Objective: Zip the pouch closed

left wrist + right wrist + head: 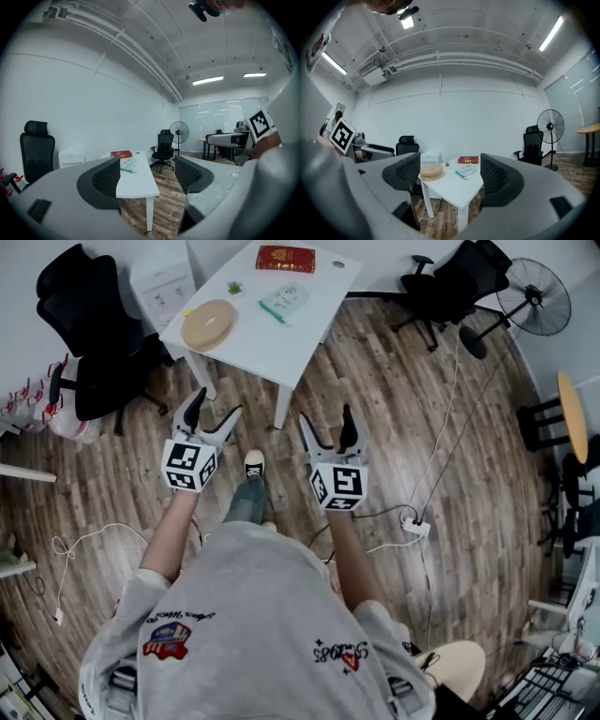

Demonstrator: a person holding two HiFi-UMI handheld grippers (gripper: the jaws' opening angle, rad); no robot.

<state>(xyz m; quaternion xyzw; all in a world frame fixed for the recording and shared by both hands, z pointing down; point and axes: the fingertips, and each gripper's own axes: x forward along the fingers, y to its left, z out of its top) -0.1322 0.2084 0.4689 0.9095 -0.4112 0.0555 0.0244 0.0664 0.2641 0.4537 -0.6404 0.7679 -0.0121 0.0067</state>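
Note:
A pale green pouch (284,300) lies on the white table (281,343) near its middle, also in the left gripper view (127,164) and the right gripper view (466,171). My left gripper (212,412) hangs in the air short of the table's near end, jaws open and empty (146,176). My right gripper (325,427) is beside it, level with it, also open with nothing between the jaws (449,177). Both point toward the table from a distance.
On the table are a round tan cushion (210,324), a red book (286,259) and a tiny plant (234,286). Black office chairs (89,334) (455,282) flank the table. A fan (534,296), cables and a power strip (412,524) are on the wooden floor.

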